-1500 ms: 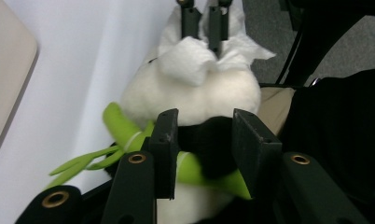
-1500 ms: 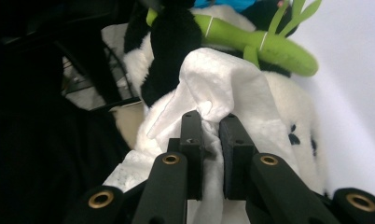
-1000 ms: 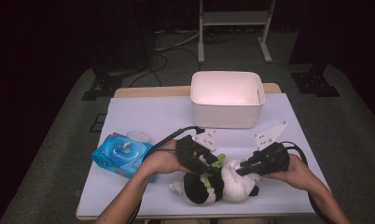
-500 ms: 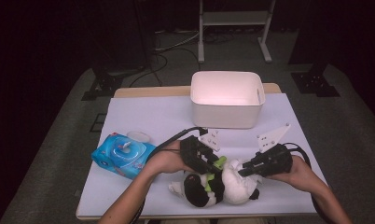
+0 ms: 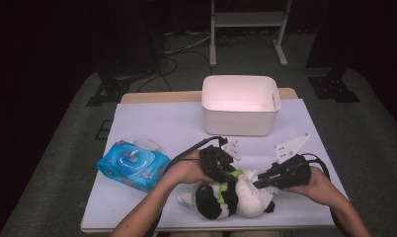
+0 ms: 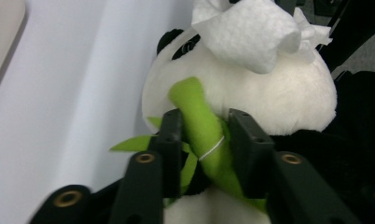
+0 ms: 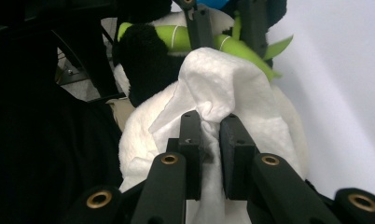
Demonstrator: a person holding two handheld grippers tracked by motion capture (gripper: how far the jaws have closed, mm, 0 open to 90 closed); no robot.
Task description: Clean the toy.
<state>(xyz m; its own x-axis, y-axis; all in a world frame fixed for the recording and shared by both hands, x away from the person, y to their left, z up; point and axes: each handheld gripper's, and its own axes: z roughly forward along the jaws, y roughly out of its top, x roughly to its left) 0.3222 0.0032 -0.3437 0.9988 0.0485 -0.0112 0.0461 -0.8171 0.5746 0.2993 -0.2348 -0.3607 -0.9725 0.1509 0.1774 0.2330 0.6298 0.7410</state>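
Your left gripper [image 6: 202, 140]: jaws just closing, clamped on panda's [image 5: 236, 197] green stalk [image 6: 202, 126]. Your right gripper [image 7: 209, 140]: jaws pinched wipe [image 7: 223, 88] against panda's white belly. Panda lay on sheet [image 5: 162, 123] at near edge, between wipes pack [image 5: 132, 165] and your right hand [image 5: 317, 185]; bin [image 5: 241, 106] stood beyond.

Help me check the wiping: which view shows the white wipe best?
The right gripper view: the white wipe sits pinched between that gripper's jaws, draped over the plush panda. The left gripper view shows it bunched farther off; the high view barely shows it.

Black two-jaw left tool [image 6: 202, 140], brass screws, grey three-cornered plate, trailing black cable
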